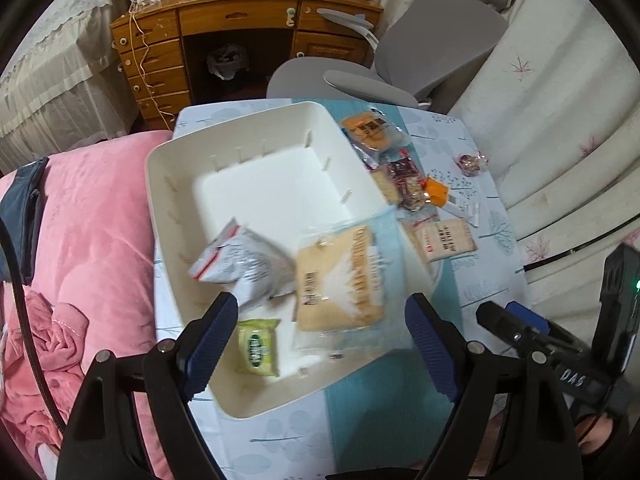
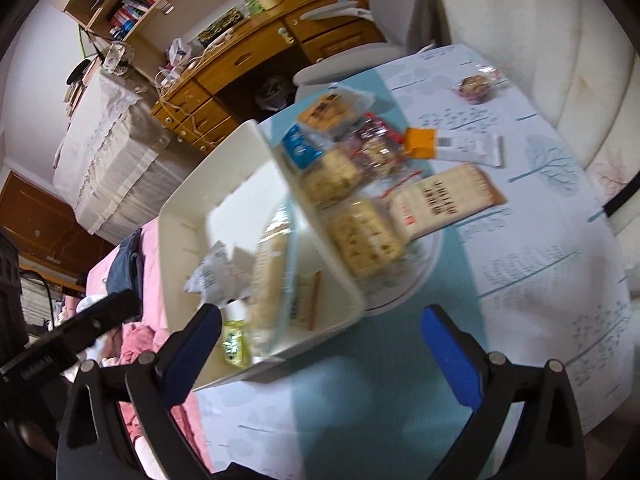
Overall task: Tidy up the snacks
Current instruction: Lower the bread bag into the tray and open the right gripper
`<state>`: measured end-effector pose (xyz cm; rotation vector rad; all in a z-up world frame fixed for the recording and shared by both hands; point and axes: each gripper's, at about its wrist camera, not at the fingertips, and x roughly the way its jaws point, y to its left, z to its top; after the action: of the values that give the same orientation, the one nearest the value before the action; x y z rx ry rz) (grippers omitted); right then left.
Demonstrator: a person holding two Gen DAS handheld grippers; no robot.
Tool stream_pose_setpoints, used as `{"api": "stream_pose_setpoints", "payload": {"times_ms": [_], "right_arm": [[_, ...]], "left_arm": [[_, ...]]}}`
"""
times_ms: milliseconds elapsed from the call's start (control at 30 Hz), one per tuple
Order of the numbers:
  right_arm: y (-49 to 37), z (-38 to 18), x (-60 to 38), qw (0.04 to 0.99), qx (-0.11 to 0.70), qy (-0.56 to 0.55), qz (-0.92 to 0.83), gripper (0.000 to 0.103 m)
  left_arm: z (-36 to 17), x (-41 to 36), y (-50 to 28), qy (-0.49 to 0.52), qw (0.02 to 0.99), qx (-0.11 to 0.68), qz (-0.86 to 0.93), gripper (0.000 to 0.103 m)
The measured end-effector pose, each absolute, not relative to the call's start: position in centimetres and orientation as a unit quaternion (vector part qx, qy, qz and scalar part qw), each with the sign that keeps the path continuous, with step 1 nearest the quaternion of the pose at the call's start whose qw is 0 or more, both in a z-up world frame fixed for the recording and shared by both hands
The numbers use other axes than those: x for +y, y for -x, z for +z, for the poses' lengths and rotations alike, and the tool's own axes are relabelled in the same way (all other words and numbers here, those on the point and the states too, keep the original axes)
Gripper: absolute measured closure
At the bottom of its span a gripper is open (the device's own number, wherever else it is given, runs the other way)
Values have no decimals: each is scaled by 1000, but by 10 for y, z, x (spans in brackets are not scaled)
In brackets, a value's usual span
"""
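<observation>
A white bin (image 1: 168, 184) (image 2: 180, 216) stands on the table. Inside it lie a grey-white snack bag (image 1: 244, 264) (image 2: 212, 276), a large tan packet in clear wrap (image 1: 344, 280) (image 2: 272, 272) and a small green packet (image 1: 258, 346) (image 2: 234, 342). My left gripper (image 1: 322, 340) is open and empty above the bin's near end. My right gripper (image 2: 320, 352) is open and empty, just right of the bin's near corner; it also shows in the left wrist view (image 1: 520, 324). Loose snacks lie right of the bin: an orange packet (image 1: 370, 132) (image 2: 328, 110), a beige packet (image 1: 444, 240) (image 2: 444, 196), red packets (image 1: 408, 184) (image 2: 376, 148).
A plate (image 2: 420, 276) holds crumbly wrapped bars (image 2: 364, 236). A white tube with an orange cap (image 2: 460, 146) and a round wrapped sweet (image 1: 472, 162) (image 2: 476, 86) lie farther right. A pink blanket (image 1: 88, 240) is to the left, a grey chair (image 1: 420, 52) and a wooden desk (image 1: 240, 20) beyond.
</observation>
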<state>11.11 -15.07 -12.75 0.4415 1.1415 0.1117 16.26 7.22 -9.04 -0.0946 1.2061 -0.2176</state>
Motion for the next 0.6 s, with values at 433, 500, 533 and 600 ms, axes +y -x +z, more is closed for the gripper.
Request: {"api": "stream_pose_setpoints", "payload": {"times_ms": [433, 500, 533, 600], "right_arm": [[-122, -135, -211, 850, 510, -123, 44, 3], [-125, -137, -217, 855, 505, -103, 53, 3], [-127, -138, -220, 858, 502, -90, 59, 3], [-133, -139, -225, 865, 494, -51, 71, 3]], "left_arm": [[-83, -15, -197, 47, 796, 594, -112, 18], [-86, -25, -205, 52, 790, 602, -107, 18], [-88, -30, -211, 57, 786, 607, -103, 18], [-93, -39, -221, 71, 779, 616, -97, 18]]}}
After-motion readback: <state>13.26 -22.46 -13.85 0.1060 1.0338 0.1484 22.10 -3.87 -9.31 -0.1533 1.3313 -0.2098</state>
